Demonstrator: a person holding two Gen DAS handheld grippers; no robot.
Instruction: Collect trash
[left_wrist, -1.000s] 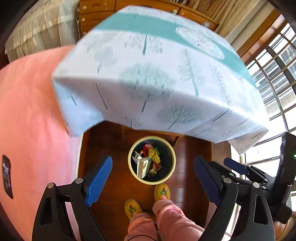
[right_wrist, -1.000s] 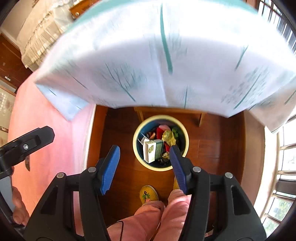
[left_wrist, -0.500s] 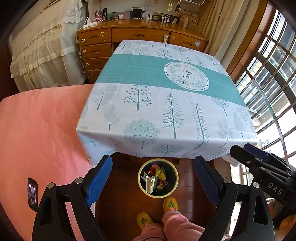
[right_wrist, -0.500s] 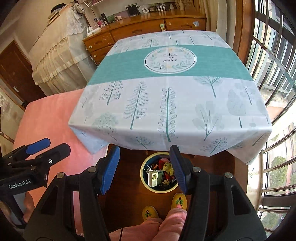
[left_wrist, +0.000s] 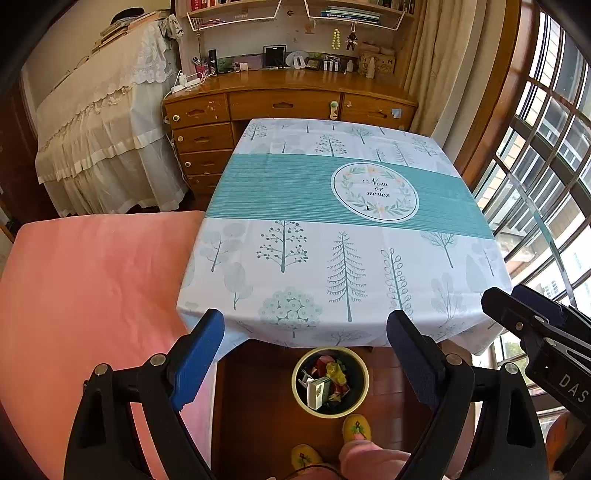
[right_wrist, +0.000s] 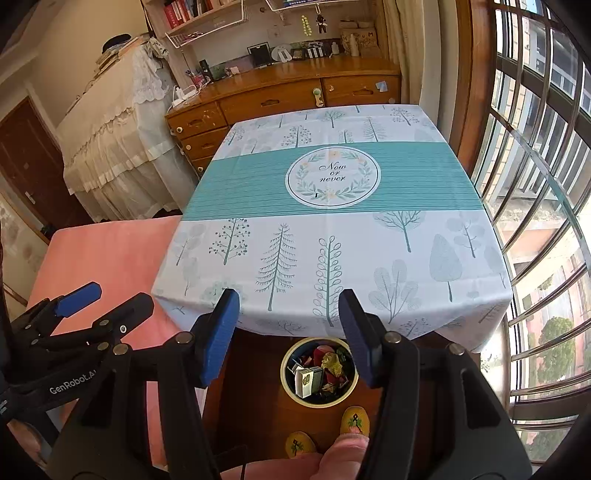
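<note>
A round trash bin (left_wrist: 330, 382) with a cream rim stands on the wooden floor just under the table's near edge. It holds crumpled wrappers and a small white box (left_wrist: 317, 391). It also shows in the right wrist view (right_wrist: 320, 373). My left gripper (left_wrist: 306, 354) is open and empty, held high above the bin. My right gripper (right_wrist: 288, 334) is open and empty, also above the bin. The table (left_wrist: 332, 251) has a tree-print cloth with a teal band, and I see nothing lying on it.
A pink bed (left_wrist: 92, 280) lies left of the table. A wooden dresser (left_wrist: 288, 107) stands behind it, a lace-covered piece (left_wrist: 103, 140) at back left. Barred windows (right_wrist: 535, 184) run along the right. The person's slippered feet (left_wrist: 356, 428) stand beside the bin.
Both grippers have risen and pulled back from just above the bin. The whole tabletop has come into view and the bin looks smaller. Both stay open.
</note>
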